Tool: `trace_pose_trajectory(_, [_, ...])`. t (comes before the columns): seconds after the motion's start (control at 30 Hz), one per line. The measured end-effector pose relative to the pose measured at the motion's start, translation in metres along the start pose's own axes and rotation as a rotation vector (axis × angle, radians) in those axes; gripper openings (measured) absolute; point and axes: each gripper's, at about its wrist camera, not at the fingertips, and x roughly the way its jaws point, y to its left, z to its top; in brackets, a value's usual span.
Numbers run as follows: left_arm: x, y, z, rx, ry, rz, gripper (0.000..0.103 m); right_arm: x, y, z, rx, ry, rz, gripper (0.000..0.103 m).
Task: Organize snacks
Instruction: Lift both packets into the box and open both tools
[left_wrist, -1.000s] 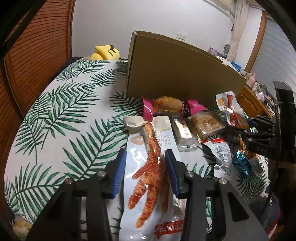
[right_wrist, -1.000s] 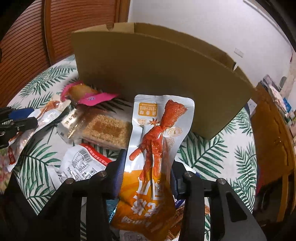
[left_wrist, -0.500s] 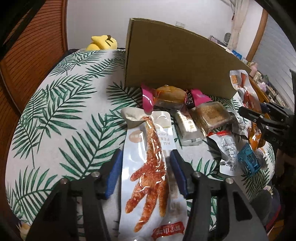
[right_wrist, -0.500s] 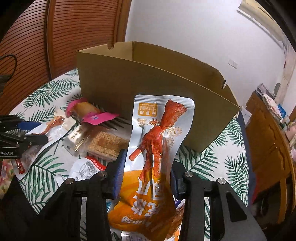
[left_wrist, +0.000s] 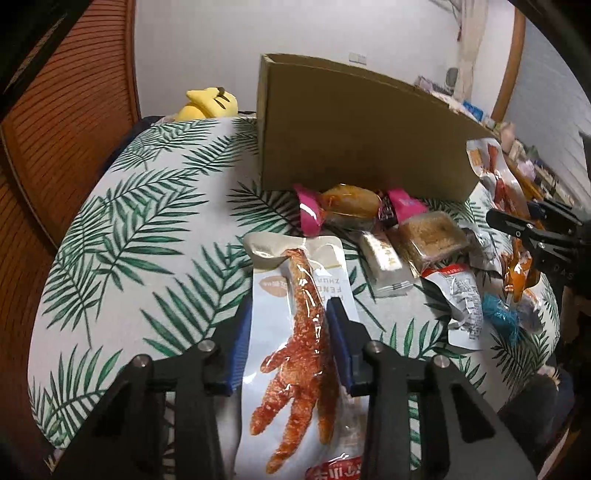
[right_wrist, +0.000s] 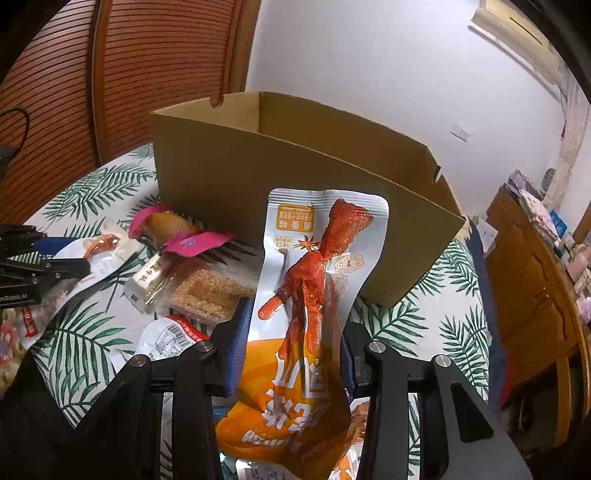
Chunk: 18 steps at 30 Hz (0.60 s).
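Both hands are at the pick-up step. The left gripper (left_wrist: 290, 328), its jaws just closing, pinches a white plastic chicken-foot packet (left_wrist: 299, 354) lying on the leaf-print tablecloth (left_wrist: 147, 236). The right gripper (right_wrist: 291, 336) holds an orange-and-silver chicken-foot pouch (right_wrist: 314, 295) upright before the open brown cardboard box (right_wrist: 295, 177); next, I'd guess, carry both over its rim

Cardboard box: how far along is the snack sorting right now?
Done: cannot tell; the cardboard box hides its inside. In hand: the right hand-held gripper holds the orange packet raised before the box; the left hand-held gripper has just been closing its jaws on the white packet on the table. Left: the pink-wrapped bun, crumb bar and other packets lie outside the box.
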Motion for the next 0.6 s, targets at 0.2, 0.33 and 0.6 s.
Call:
trace_pose_trajectory(0.2, [-0.011, 0.020, -0.004, -0.066, -0.041, 0.001, 0.037, -0.004, -0.002, -0.001, 0.005, -0.010, -0.001, 0.041])
trace_pose_trajectory(0.33, [-0.024, 0.029, -0.002, -0.090, -0.080, -0.001, 0.037, -0.009, -0.002, 0.002, 0.006, -0.026, -0.005, 0.041])
trace_pose_trajectory(0.6, [-0.065, 0.032, 0.022, -0.100, -0.216, -0.028, 0.037, -0.026, -0.005, 0.013, 0.012, -0.086, 0.014, 0.041])
